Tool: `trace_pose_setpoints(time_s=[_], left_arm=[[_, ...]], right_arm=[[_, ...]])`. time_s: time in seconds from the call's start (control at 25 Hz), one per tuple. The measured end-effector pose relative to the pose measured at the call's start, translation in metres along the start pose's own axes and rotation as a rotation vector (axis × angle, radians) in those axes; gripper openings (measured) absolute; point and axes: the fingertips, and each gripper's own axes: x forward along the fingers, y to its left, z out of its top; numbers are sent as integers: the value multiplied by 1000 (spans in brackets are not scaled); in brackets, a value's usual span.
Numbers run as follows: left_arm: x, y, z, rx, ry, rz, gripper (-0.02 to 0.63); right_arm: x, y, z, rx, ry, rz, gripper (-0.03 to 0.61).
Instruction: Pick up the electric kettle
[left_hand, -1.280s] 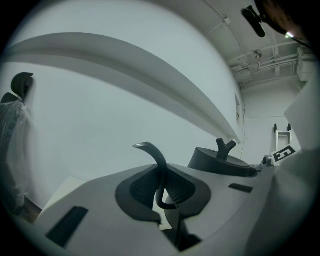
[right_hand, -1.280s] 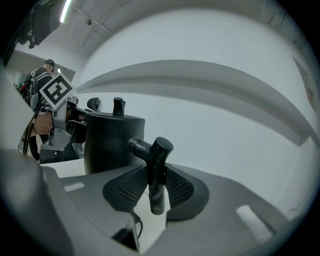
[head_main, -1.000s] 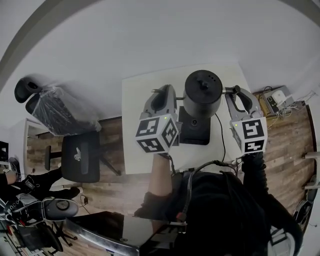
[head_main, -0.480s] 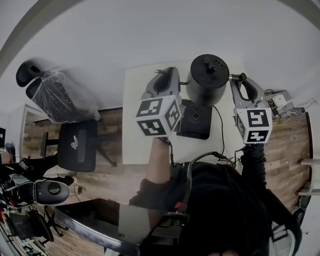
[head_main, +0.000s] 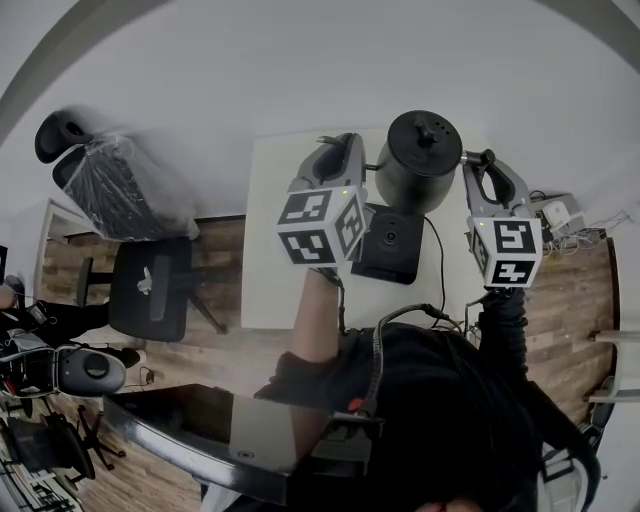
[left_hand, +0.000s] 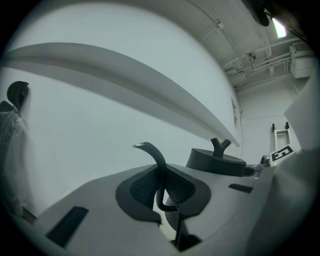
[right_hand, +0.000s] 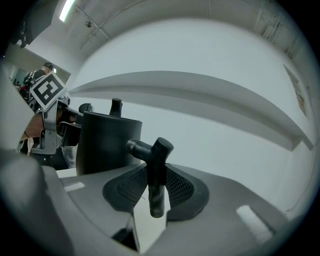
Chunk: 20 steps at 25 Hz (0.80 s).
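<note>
**Q:** Where is the electric kettle (head_main: 418, 160), and what has hold of it?

**A:** It sits unseated just beyond its base (head_main: 390, 243), whose centre contact is exposed. The left gripper (left_hand: 162, 185) is clenched on the thin curved spout (left_hand: 152, 152). The right gripper (right_hand: 156, 187) is clamped on the T-shaped handle (right_hand: 156, 155).

**Q:** How will it handle?

**A:** Expect a rigid, smooth-walled body. Its weight depends on the water inside, which no view shows. The handle is the load-bearing hold. The spout is slender and should only be used to steady the kettle.

**Q:** What does each view add?

**A:** The head view alone shows the base and the kettle's offset from it. Only the gripper views show the pads closed on spout and handle. The left gripper view also shows the lid (left_hand: 217, 161) with its forked knob.
</note>
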Motion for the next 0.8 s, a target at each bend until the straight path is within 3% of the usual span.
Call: trace_pose_setpoints(time_s=[0.8], left_arm=[[3,-3,-3,2,6,-6,23]], right_arm=[[2,-2,-6,15,12,-21,100]])
